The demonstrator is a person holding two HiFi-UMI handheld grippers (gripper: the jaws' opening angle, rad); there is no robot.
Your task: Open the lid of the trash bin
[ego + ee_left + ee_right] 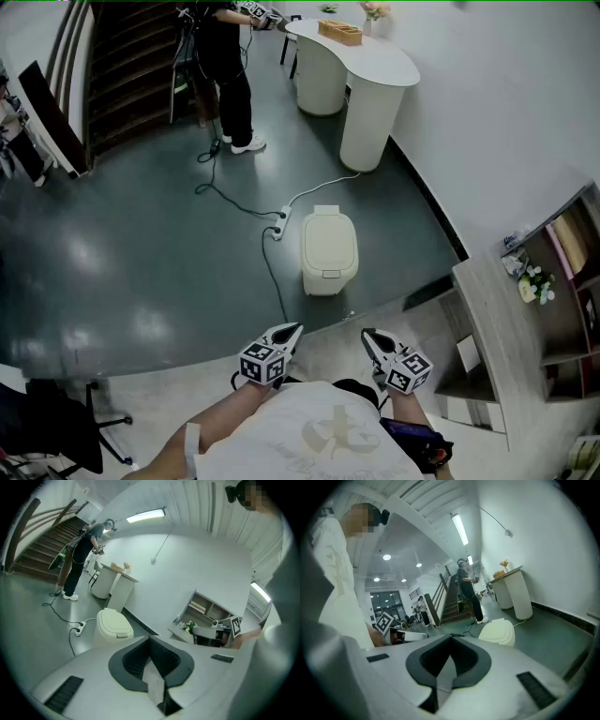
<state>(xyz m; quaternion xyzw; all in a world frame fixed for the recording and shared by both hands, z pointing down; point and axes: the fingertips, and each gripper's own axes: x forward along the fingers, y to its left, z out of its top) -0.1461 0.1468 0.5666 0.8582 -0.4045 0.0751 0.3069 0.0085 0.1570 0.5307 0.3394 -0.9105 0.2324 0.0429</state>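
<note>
The left tool (289,334) and right tool (371,337) are held near the body, each closed on nothing. Well ahead, the trash bin (328,251) is seen on the dark floor (141,244), lid down, near a power strip (281,223).

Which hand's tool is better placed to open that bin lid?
Left, narrowly. The left tool and right tool both hang short of the trash bin, shut and empty, but the left tip looks slightly nearer the front tab of the lid.
</note>
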